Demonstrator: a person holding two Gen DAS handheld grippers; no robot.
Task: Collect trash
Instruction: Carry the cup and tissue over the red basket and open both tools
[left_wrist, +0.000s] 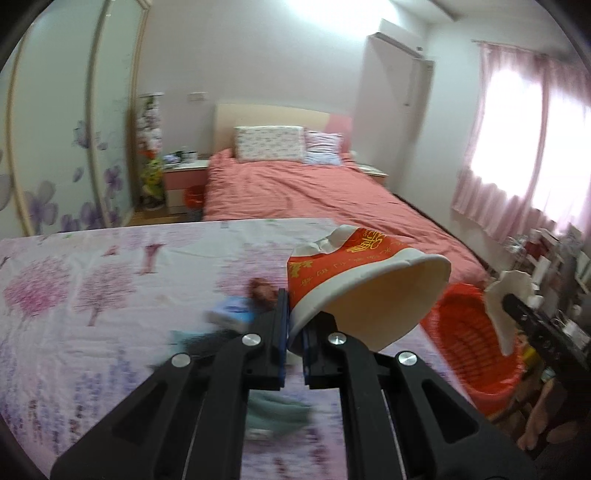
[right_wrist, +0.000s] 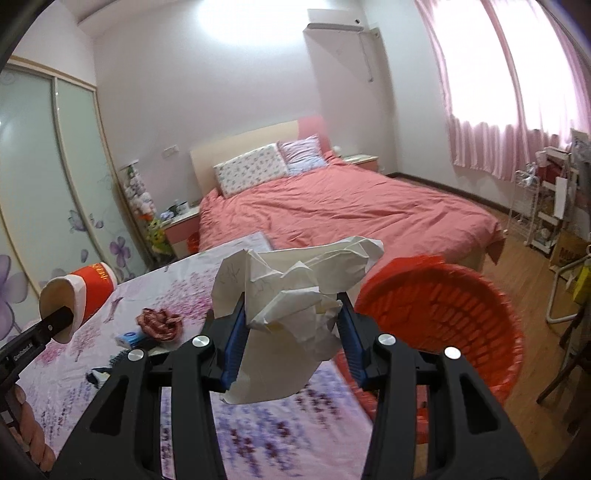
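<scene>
In the left wrist view, the jaws of the left gripper (left_wrist: 293, 343) are seen pressed together on the rim wall of a red and white paper cup (left_wrist: 354, 280), which is pinched between the blue pads and held tilted, its open mouth turned toward the camera. The cup is carried above a table covered by a floral cloth (left_wrist: 110, 280). On the cloth, just left of the fingers, a small blue packet (left_wrist: 231, 312) and a reddish-brown bundle (left_wrist: 262, 290) are seen, both blurred. A red plastic basket (left_wrist: 476, 339) stands to the right of the table edge, and the right gripper (left_wrist: 517, 306) with white paper is visible beyond it. A bed with a pink cover (left_wrist: 314, 192) fills the background.

In the right wrist view, the jaws of the right gripper (right_wrist: 291, 332) are held partly apart and clamped on a crumpled white paper (right_wrist: 291, 291), which is squeezed between the blue pads. The paper is held above the table's near edge, just left of the red basket (right_wrist: 443, 314). At the left edge, the cup (right_wrist: 79, 295) is seen held up in the left gripper, above the cloth.
</scene>
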